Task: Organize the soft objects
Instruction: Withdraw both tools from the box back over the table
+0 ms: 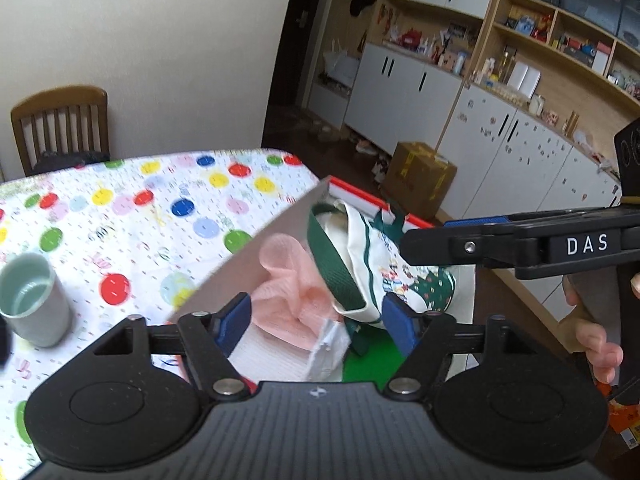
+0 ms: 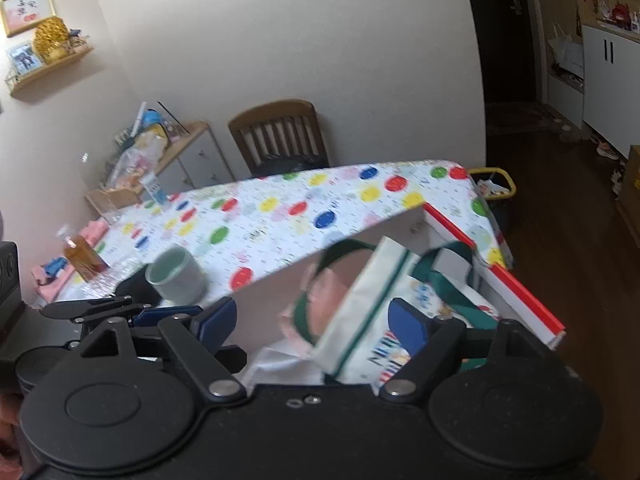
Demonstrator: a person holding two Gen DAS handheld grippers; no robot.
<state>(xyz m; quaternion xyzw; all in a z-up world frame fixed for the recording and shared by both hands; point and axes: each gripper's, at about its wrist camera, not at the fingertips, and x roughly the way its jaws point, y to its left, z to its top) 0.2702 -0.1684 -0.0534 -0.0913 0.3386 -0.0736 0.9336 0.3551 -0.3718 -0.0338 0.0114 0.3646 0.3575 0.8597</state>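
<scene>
Risk lies with the tote bag [image 1: 376, 264] slumped over pink cloth [image 1: 288, 304] in the box [image 1: 248, 248]: both tools, left tool [image 1: 316, 322] and right tool [image 2: 312, 326], gape empty, so a strap could snag.

One box [image 1: 256, 248], one tote bag [image 1: 384, 256], one pink cloth [image 1: 288, 280], one cup [image 1: 32, 300].

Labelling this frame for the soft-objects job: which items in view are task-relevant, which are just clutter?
Task-relevant:
- white box, open, with a red rim
- tote bag, white with green straps, in the box
- pink cloth, in the box
- left gripper and right gripper, both open above the box

Clutter:
- pale green cup
- amber bottle
- wooden chair
- cardboard carton on the floor
</scene>
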